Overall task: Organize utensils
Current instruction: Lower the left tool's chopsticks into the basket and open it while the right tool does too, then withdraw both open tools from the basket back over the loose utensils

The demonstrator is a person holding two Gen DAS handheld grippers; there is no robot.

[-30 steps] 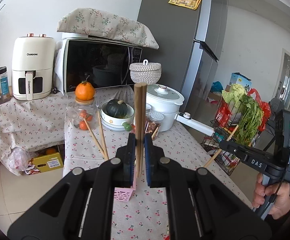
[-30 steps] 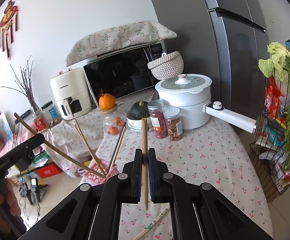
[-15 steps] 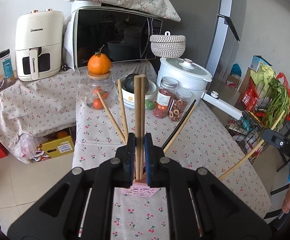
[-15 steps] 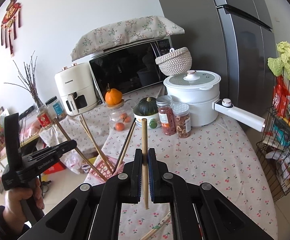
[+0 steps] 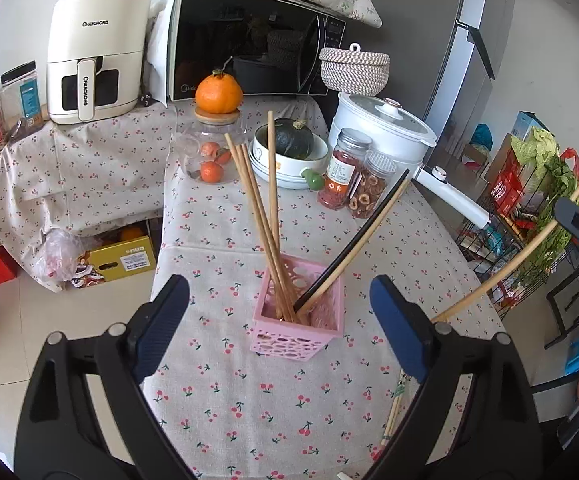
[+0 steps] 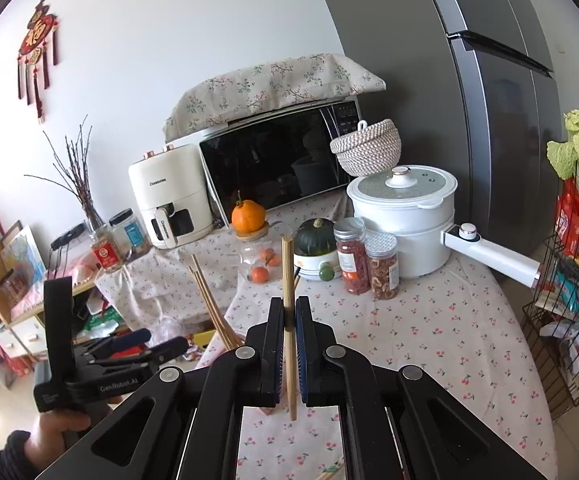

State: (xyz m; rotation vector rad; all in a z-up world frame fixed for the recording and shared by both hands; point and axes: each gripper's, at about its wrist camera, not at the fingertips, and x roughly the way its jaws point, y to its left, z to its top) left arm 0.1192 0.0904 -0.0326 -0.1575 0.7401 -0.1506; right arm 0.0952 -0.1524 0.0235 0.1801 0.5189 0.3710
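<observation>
A pink perforated holder (image 5: 297, 322) stands on the cherry-print table and holds several wooden chopsticks (image 5: 258, 216) and a black-tipped one (image 5: 355, 242). My left gripper (image 5: 281, 326) is open and empty, its jaws spread either side of the holder. It also shows in the right wrist view (image 6: 129, 346). My right gripper (image 6: 289, 344) is shut on a wooden chopstick (image 6: 288, 312), held upright above the table. In the left wrist view that gripper (image 5: 577, 216) is at the far right with the chopstick (image 5: 517, 256) slanting down.
A packet of chopsticks (image 5: 393, 412) lies on the table (image 5: 273, 408) by the right front edge. Behind the holder stand a jar with an orange (image 5: 213, 140), a bowl with a squash (image 5: 289, 152), two snack jars (image 5: 353, 180) and a white cooker (image 5: 381, 128). A wire rack (image 6: 569, 280) stands on the right.
My left gripper has opened and released its chopsticks into the pink holder. The right gripper keeps its chopstick and has shifted only a little.
</observation>
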